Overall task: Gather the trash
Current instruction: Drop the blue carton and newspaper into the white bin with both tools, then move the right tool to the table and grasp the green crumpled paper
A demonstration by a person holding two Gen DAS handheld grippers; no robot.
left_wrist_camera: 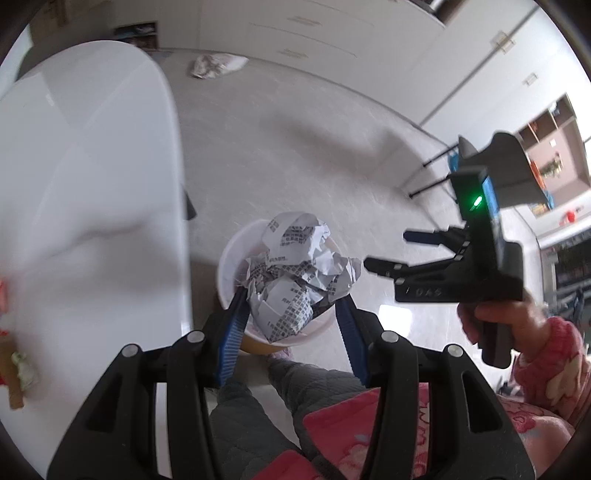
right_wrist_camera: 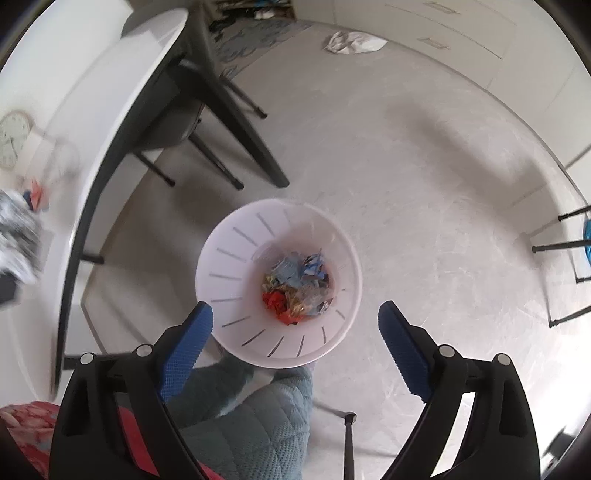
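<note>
My left gripper [left_wrist_camera: 291, 310] is shut on a crumpled ball of printed paper [left_wrist_camera: 295, 273] and holds it right above the white trash bin [left_wrist_camera: 231, 258] on the floor. My right gripper [right_wrist_camera: 295, 317] is open and empty, above the same white bin [right_wrist_camera: 229, 258], which holds several colourful wrappers [right_wrist_camera: 299, 288]. The right gripper also shows in the left wrist view [left_wrist_camera: 388, 251], to the right of the paper ball. Another crumpled paper [left_wrist_camera: 216, 64] lies on the floor far off; it also shows in the right wrist view [right_wrist_camera: 351, 41].
A white table [left_wrist_camera: 92, 184] stands on the left with scraps at its near edge [left_wrist_camera: 18, 365]. In the right wrist view the table [right_wrist_camera: 110, 103] has dark legs and a chair [right_wrist_camera: 184, 122] beneath it. White cabinets [left_wrist_camera: 314, 33] line the far wall. My legs [right_wrist_camera: 258, 406] are below the bin.
</note>
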